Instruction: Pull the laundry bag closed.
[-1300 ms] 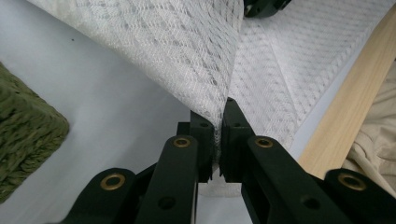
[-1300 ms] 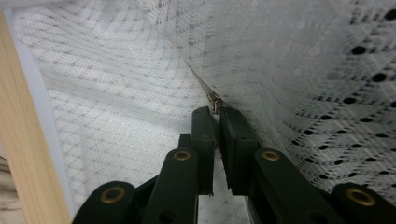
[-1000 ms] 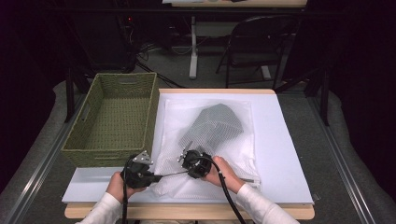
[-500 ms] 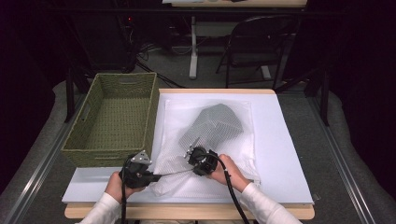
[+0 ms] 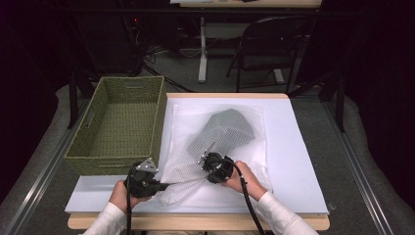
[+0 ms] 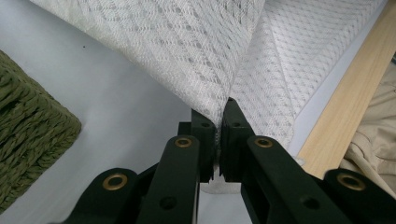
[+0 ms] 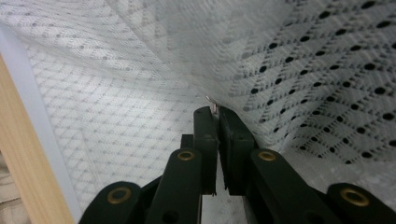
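Now both tongs clamped on mesh bag (image 5: 220, 147) lying on white sheet right of basket (image 5: 117, 122). Left tongs (image 5: 164, 185) pinch bag's near corner, nearest basket. Right tongs (image 5: 201, 160) pinch zipper pull over dotted garment (image 5: 225, 129) inside, farther from basket. Mesh stretched taut between them. Basket stands open; nothing blocks worktop (image 5: 298, 147).

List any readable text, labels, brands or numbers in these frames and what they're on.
None. No lettering shows on the white mesh bag, the dotted garment inside it, the green woven basket, the white sheet over the table or the left gripper and right gripper, both clamped on the mesh.
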A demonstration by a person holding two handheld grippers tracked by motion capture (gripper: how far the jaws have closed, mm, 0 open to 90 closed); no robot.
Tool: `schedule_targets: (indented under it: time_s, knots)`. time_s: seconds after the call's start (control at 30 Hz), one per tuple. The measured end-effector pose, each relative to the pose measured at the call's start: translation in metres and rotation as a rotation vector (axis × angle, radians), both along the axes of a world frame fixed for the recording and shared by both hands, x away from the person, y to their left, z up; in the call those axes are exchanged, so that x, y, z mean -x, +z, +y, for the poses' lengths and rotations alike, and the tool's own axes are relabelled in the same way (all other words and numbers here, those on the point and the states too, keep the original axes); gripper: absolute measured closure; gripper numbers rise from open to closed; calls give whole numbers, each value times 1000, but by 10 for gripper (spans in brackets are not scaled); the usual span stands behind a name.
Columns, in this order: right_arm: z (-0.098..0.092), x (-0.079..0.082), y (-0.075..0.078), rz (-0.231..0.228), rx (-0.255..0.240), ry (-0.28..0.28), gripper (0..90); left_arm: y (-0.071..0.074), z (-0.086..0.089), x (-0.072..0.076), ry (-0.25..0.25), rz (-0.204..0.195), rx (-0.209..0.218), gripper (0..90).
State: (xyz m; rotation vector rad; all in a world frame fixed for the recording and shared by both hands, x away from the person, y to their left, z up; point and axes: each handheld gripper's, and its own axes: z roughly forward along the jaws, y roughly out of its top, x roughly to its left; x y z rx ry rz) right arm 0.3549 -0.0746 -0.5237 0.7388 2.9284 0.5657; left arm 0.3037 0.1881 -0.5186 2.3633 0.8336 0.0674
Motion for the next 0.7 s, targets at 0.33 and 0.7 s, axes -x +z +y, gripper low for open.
schedule_targets:
  time_s: [0.33, 0.7]
  knots:
    - [-6, 1, 2, 7, 14, -8, 869, 1, 1, 0, 2, -1, -1, 873]
    - [-18, 1, 4, 3, 32, -34, 868, 1, 1, -1, 6, 5, 4, 873]
